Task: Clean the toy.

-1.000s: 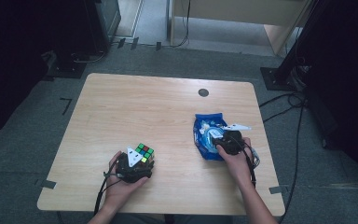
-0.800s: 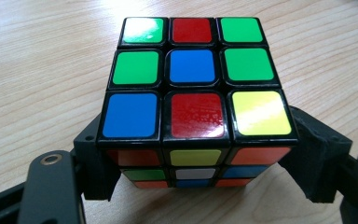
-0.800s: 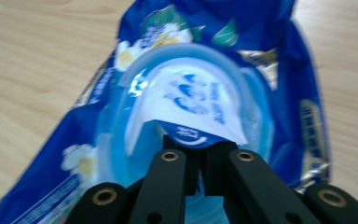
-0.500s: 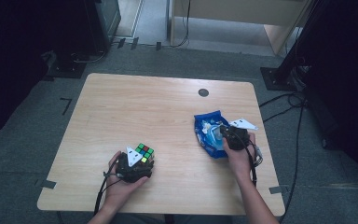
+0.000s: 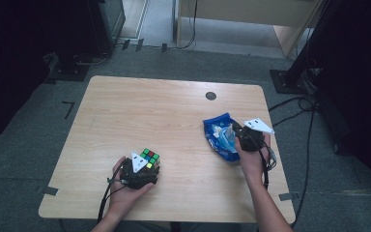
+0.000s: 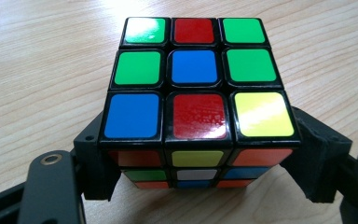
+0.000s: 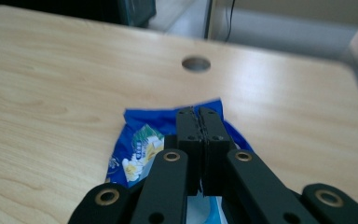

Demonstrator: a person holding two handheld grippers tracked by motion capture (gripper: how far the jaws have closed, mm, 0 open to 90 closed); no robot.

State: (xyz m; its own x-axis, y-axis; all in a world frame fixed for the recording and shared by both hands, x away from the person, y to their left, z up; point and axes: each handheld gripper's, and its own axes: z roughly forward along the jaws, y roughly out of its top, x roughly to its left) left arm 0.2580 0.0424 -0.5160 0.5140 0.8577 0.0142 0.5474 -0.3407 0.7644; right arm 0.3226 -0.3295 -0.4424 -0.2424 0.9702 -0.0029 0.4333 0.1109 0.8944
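A scrambled Rubik's cube (image 6: 193,77) sits between the jaws of my left gripper (image 6: 204,158), whose pads press its two sides. In the high view the cube (image 5: 149,157) and left gripper (image 5: 142,169) rest low at the table's front left. My right gripper (image 7: 199,114) has its jaws closed tight together on a blue snack bag (image 7: 140,149), pinching the film. From above, the bag (image 5: 217,134) hangs crumpled just left of the right gripper (image 5: 235,137), near the table's right edge.
The wooden table (image 5: 149,106) has a round cable hole (image 5: 211,95) at its far right, also ahead of the right jaws (image 7: 196,63). Cables and dark stands lie on the floor beyond the right edge.
The right hand has risen a little and shifted slightly right, and the blue bag has come up with it. The left hand and the cube have stayed put.
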